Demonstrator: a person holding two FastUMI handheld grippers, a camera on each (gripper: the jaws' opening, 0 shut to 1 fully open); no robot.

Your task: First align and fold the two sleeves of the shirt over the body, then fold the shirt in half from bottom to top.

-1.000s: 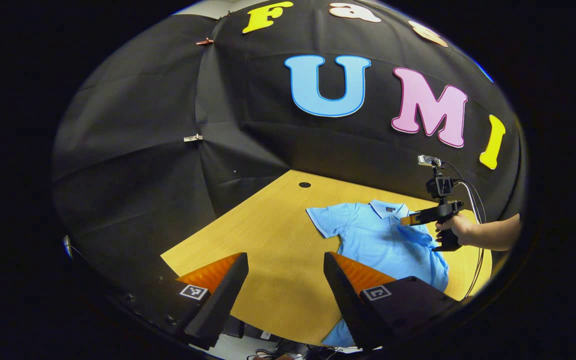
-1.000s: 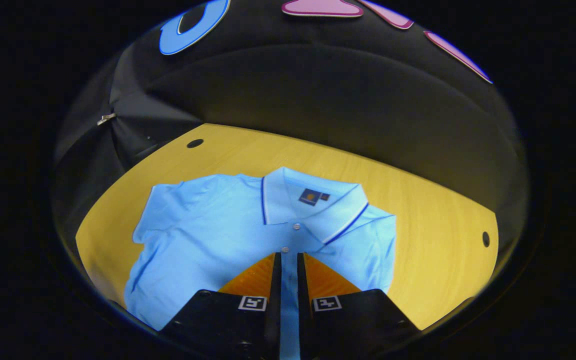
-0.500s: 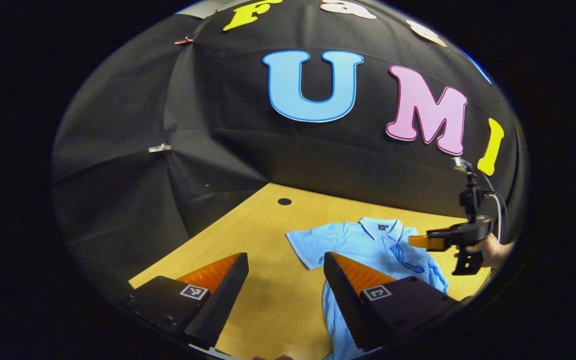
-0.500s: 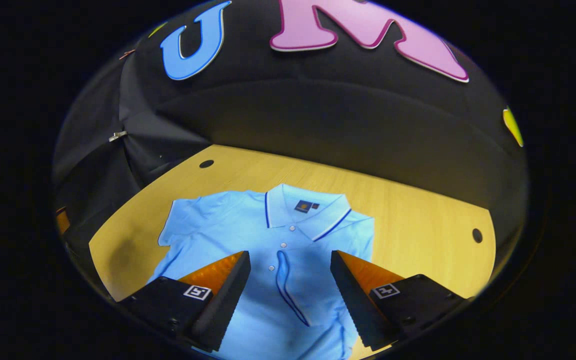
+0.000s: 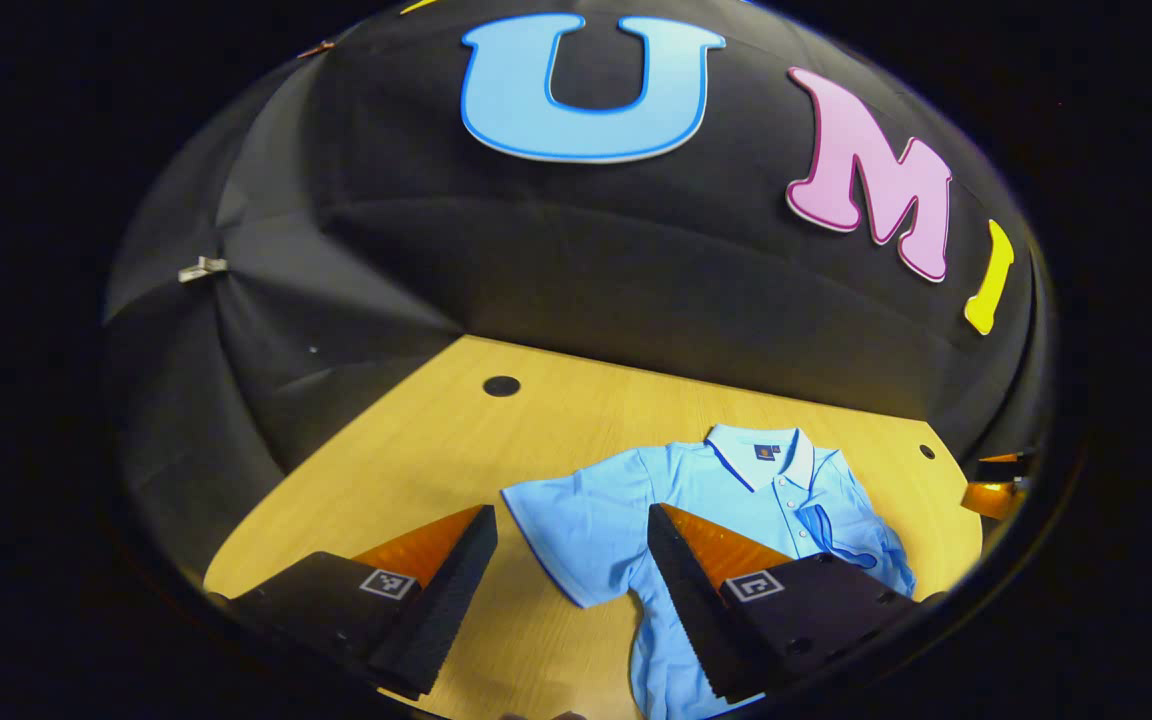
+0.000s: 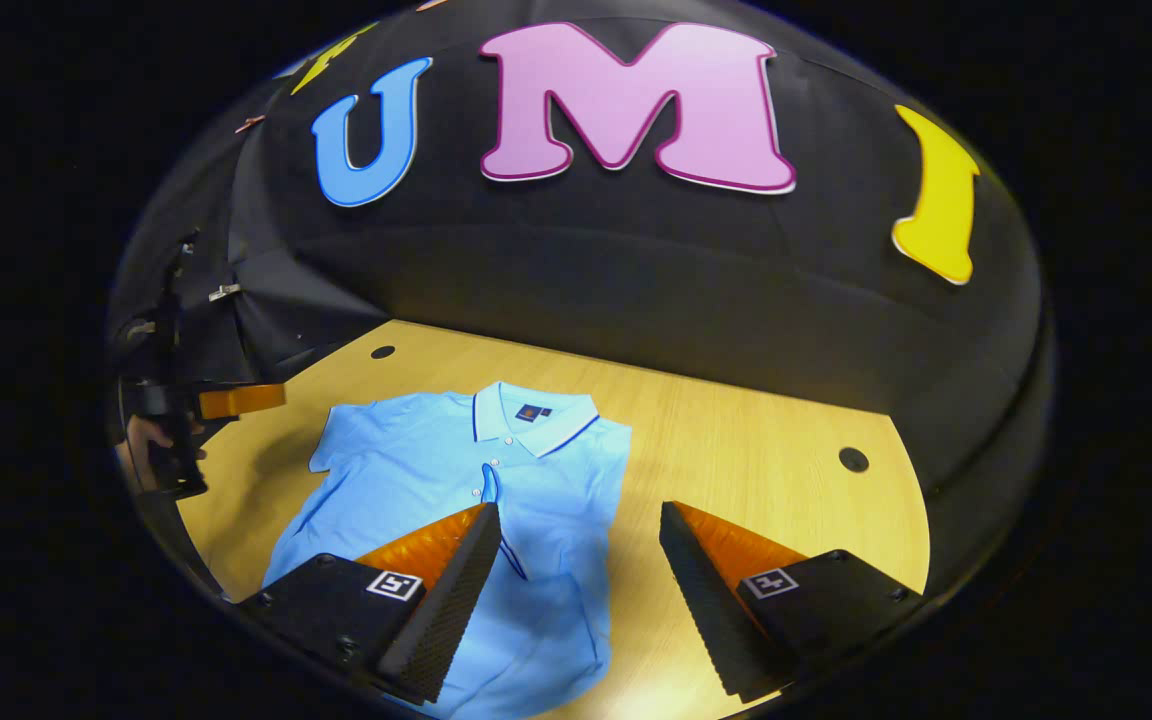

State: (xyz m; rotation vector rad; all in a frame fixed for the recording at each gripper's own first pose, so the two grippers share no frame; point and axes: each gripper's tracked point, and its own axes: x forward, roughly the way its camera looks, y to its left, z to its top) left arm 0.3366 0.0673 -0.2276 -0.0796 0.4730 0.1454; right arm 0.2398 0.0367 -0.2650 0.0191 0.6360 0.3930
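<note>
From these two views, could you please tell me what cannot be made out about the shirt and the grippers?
- Polo shirt hem: in the right gripper view it is cut off at the bottom edge, partly behind the right gripper.
- Shirt's lower body: in the left gripper view, hidden behind the left gripper.
- Chest label: too small to read.
- Folded right sleeve: how flat it lies is unclear.
- Left gripper's jaws, as seen far off in the right gripper view: too small to judge.
</note>
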